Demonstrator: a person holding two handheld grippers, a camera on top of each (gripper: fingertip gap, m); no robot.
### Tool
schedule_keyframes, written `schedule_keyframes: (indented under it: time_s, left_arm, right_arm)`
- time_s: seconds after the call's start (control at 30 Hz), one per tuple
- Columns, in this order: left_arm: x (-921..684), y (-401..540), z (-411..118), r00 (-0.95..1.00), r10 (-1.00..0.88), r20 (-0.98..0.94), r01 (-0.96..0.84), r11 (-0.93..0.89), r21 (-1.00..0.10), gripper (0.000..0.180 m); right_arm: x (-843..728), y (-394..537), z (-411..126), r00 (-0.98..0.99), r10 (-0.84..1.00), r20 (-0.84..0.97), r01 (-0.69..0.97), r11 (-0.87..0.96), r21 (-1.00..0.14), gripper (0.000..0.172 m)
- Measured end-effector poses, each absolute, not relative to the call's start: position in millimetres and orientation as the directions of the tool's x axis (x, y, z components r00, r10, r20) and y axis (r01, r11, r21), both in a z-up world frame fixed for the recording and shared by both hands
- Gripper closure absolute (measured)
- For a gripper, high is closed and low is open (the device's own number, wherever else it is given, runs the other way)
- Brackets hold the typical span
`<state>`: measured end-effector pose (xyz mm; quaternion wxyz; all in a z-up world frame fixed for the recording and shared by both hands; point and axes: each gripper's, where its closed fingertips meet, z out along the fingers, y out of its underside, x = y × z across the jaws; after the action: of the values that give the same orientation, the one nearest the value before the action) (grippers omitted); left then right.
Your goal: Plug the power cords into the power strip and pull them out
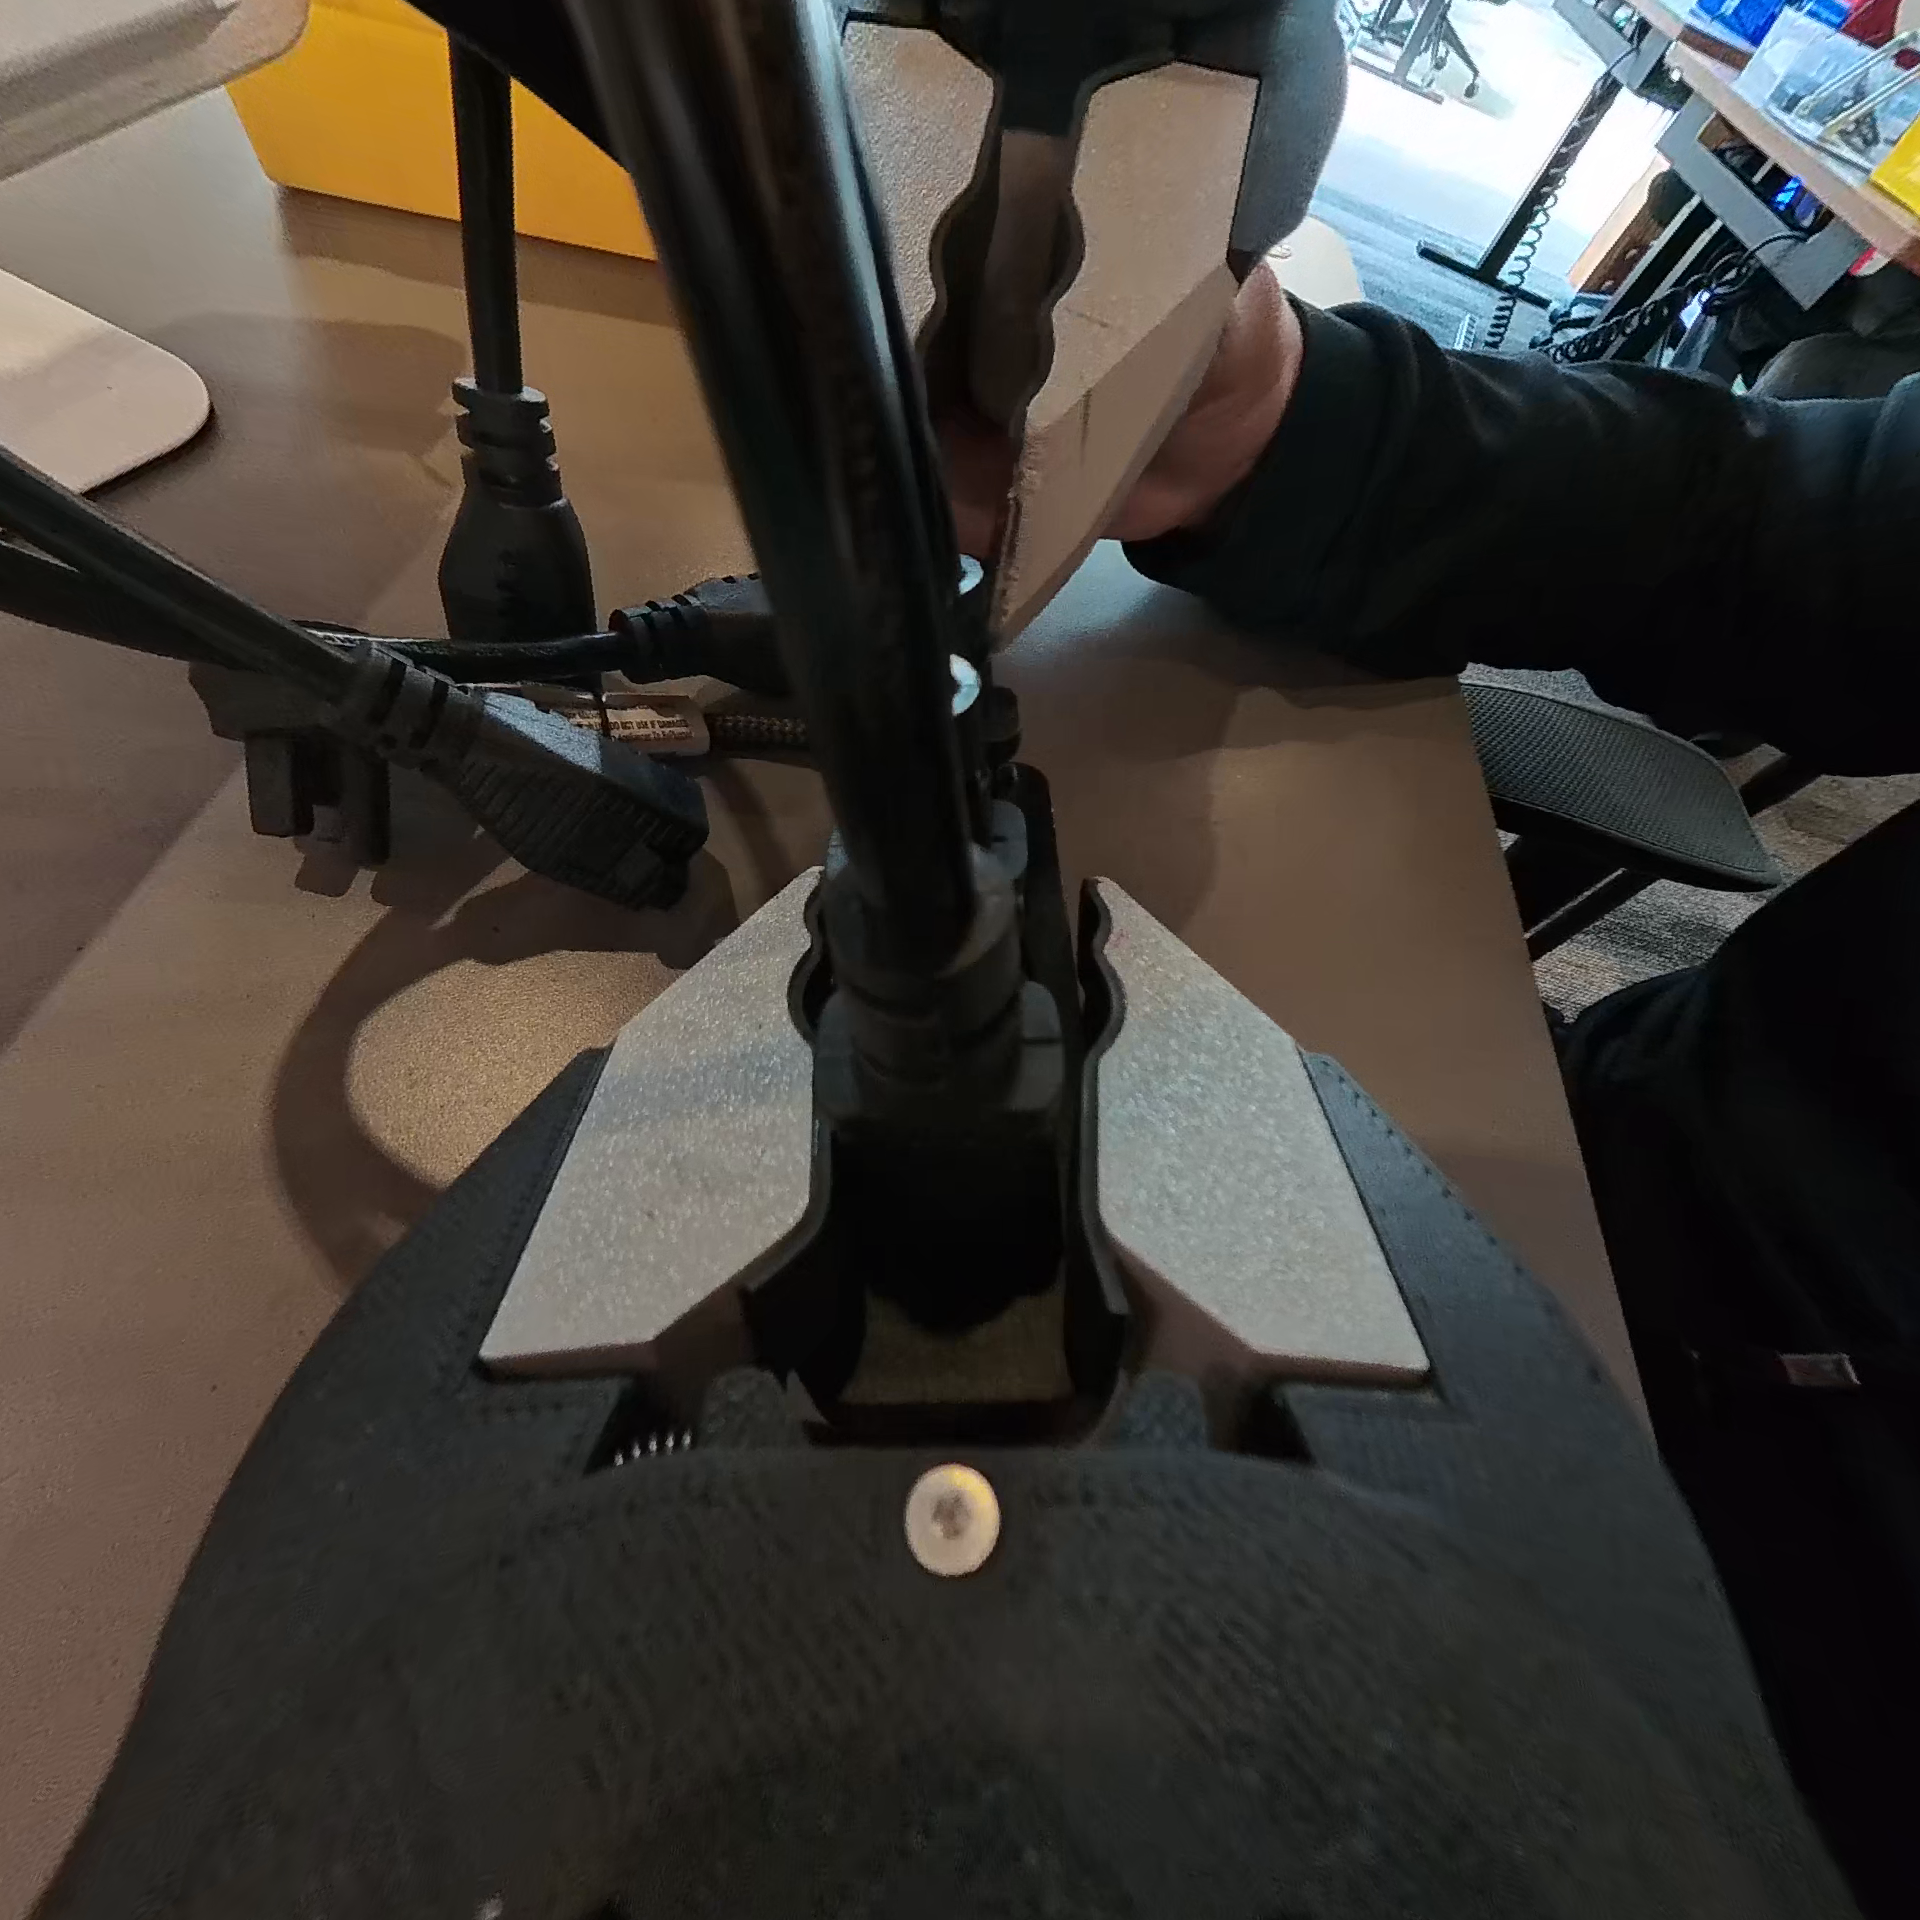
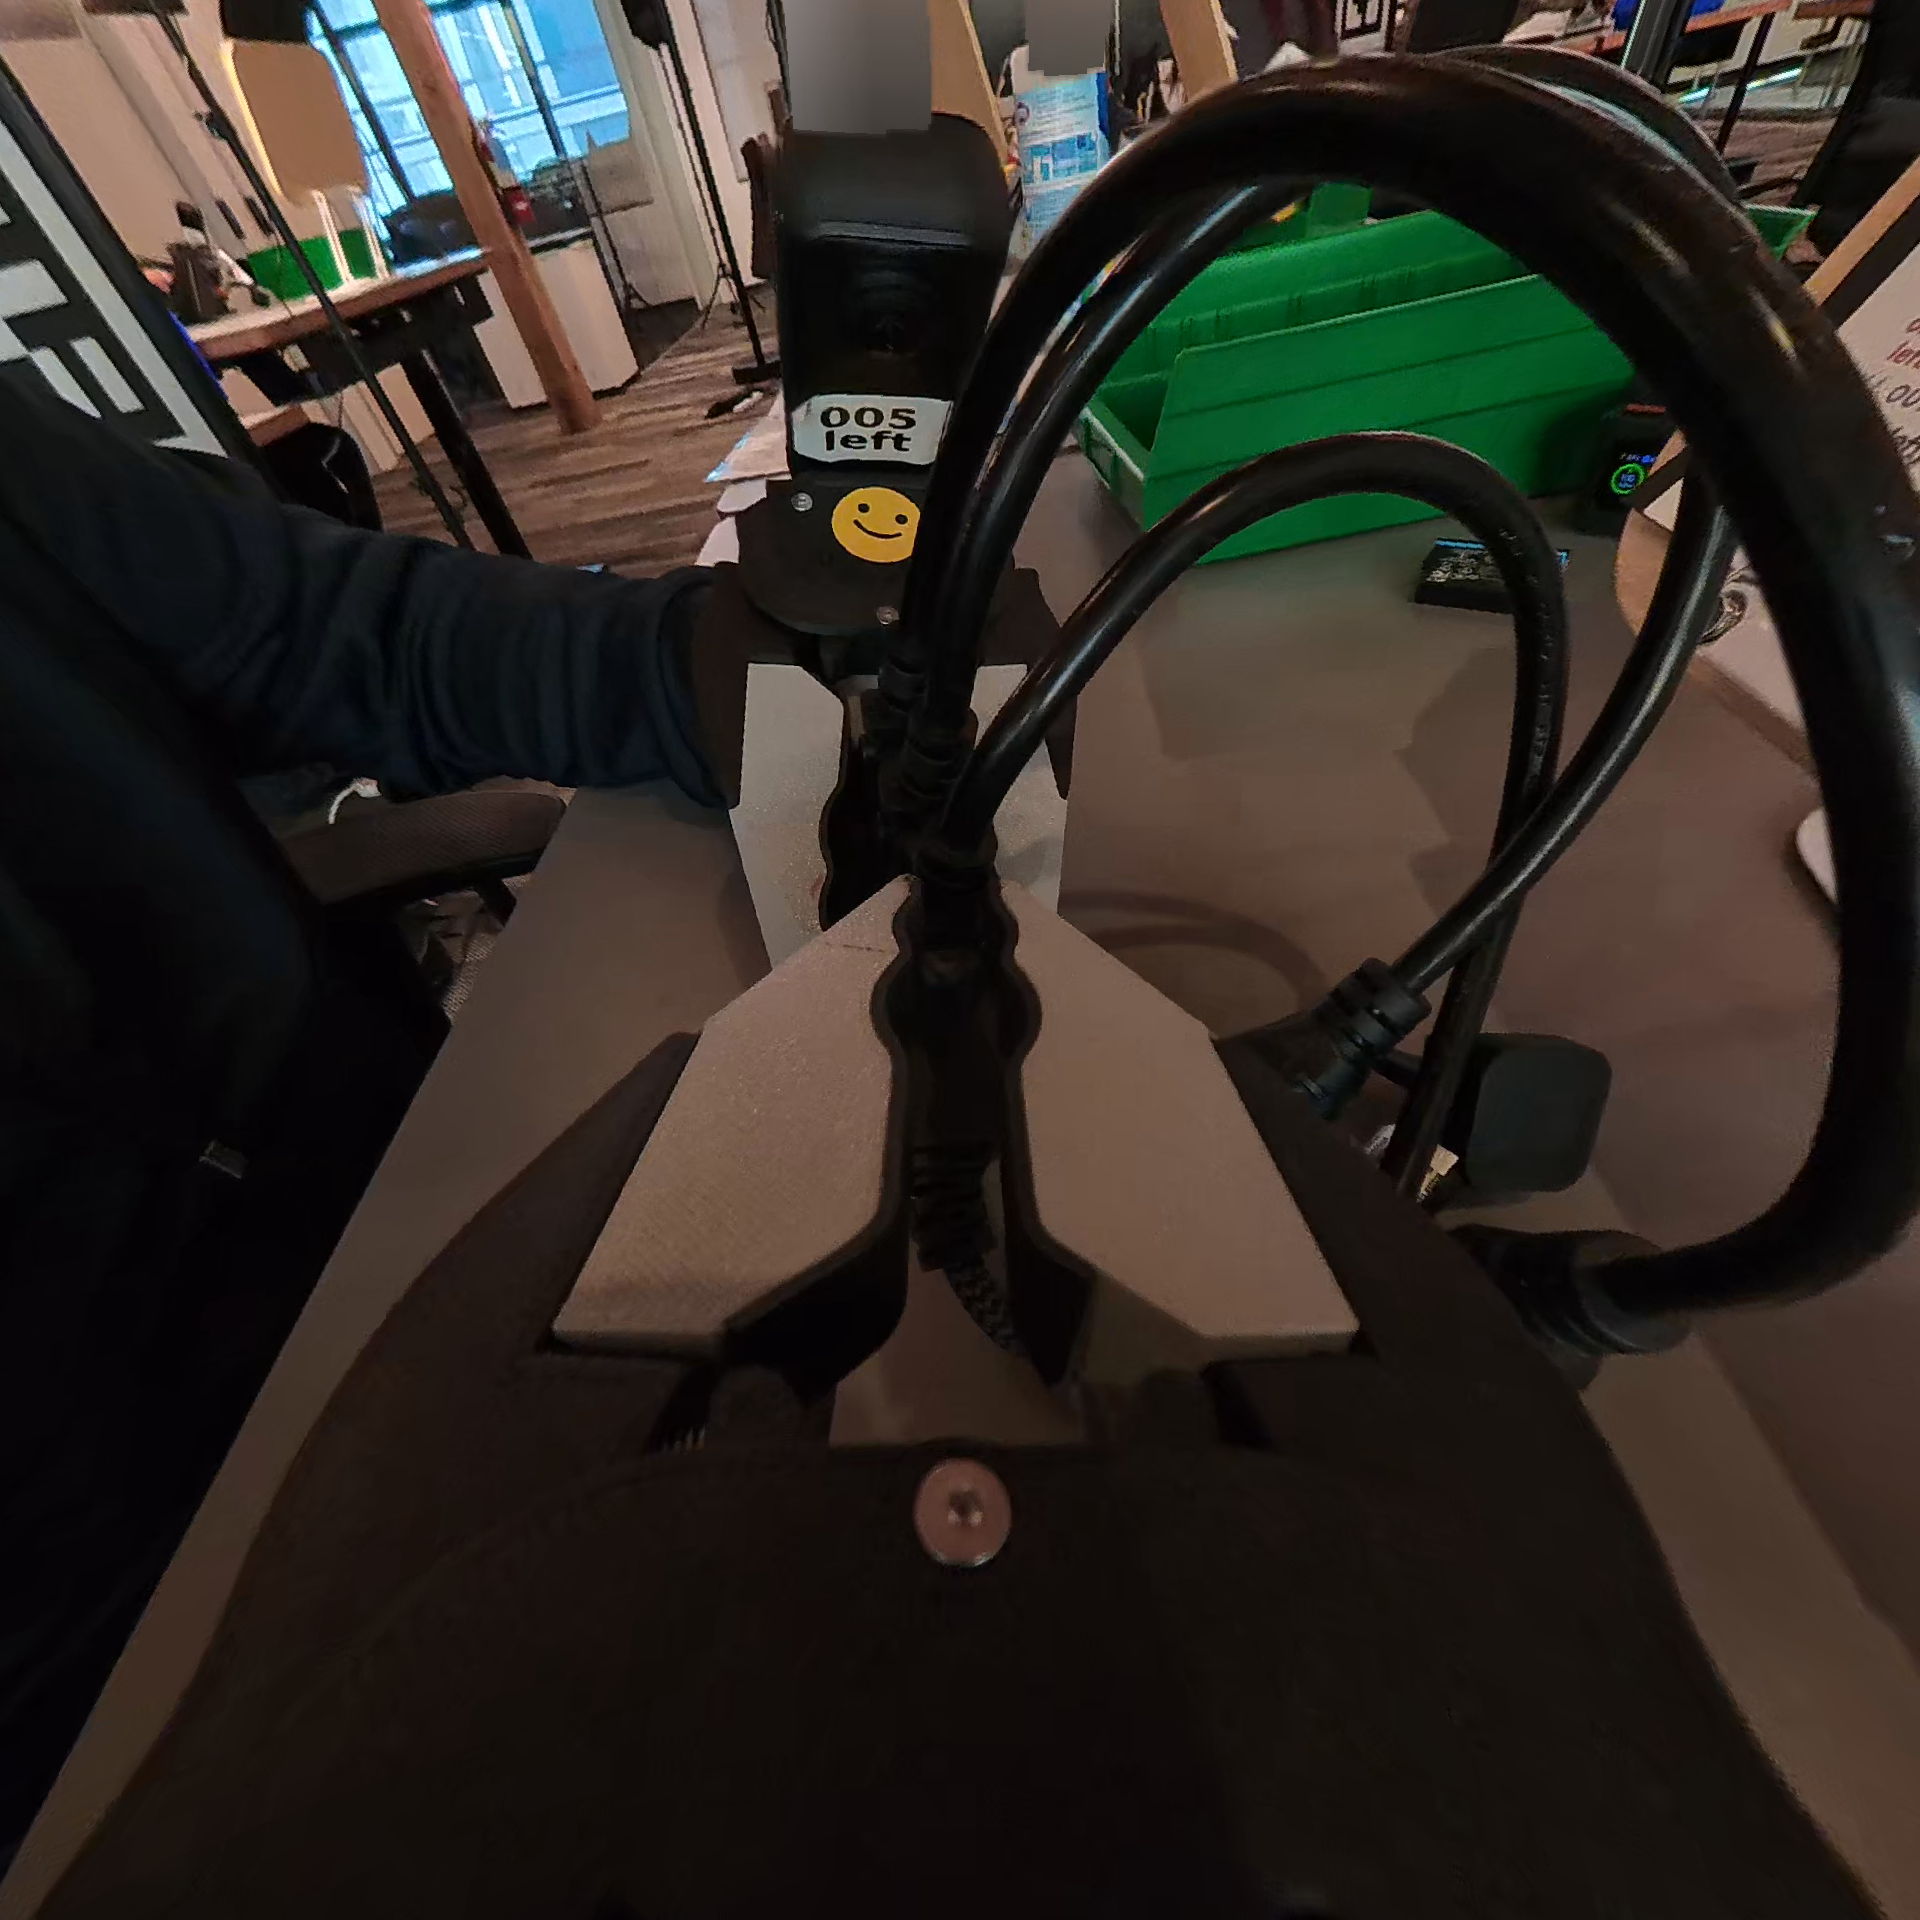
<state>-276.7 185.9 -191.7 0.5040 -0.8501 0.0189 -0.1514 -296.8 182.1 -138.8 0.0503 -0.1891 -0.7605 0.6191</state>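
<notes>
In the left wrist view my left gripper (image 1: 956, 888) is shut on the black power strip (image 1: 1044, 894) and holds it on the brown table (image 1: 1299, 883). A black plug (image 1: 925, 1039) sits in the strip, and its thick cord (image 1: 831, 468) rises towards the camera. My right gripper (image 1: 992, 613) reaches in from the far side, tips just beyond the strip. In the right wrist view my right gripper (image 2: 951, 894) is shut on a black power cord (image 2: 1195, 520) at its ribbed strain relief. That cord arches up and to the right. My left gripper (image 2: 894, 810) faces it from just beyond.
Loose black plugs (image 1: 561, 790) and cords lie on the table to the left, near a yellow box (image 1: 416, 125) and a white stand base (image 1: 83, 384). Green bins (image 2: 1351, 364) stand at the back right, with a black plug (image 2: 1527, 1112) on the right. A person's dark sleeves (image 1: 1507, 499) border the table edge. There is about 5 centimetres between the tips of the two grippers.
</notes>
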Motion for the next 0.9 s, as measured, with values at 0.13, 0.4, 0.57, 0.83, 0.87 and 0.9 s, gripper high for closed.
schedule_keyframes:
  time_s: [0.13, 0.4, 0.57, 0.83, 0.87, 0.9]
  left_arm:
    - [-277, 186, -192, 0.953, -0.184, 0.240, 0.122, -0.492, -0.862, 0.135]
    - [-278, 183, -192, 0.942, -0.190, 0.276, 0.151, -0.496, -0.855, 0.134]
    - [-278, 182, -190, 0.930, -0.190, 0.315, 0.187, -0.493, -0.850, 0.135]
    - [-278, 183, -191, 0.931, -0.193, 0.311, 0.181, -0.498, -0.848, 0.135]
    - [-278, 182, -191, 0.932, -0.193, 0.308, 0.178, -0.499, -0.848, 0.135]
    - [-278, 183, -192, 0.934, -0.192, 0.302, 0.171, -0.501, -0.849, 0.135]
  right_arm:
    - [-297, 181, -139, -0.923, 0.353, -0.152, 0.220, 0.161, -0.962, 0.163]
    - [-301, 180, -139, -0.821, 0.452, 0.347, -0.135, 0.437, -0.889, 0.163]
    - [-305, 183, -141, -0.611, 0.405, 0.680, -0.311, 0.667, -0.677, 0.167]
    - [-314, 190, -151, -0.691, 0.463, 0.556, -0.183, 0.632, -0.753, 0.161]
    - [-314, 192, -147, -0.709, 0.487, 0.511, -0.169, 0.586, -0.793, 0.158]
    - [-313, 192, -144, -0.736, 0.511, 0.444, -0.140, 0.527, -0.838, 0.158]
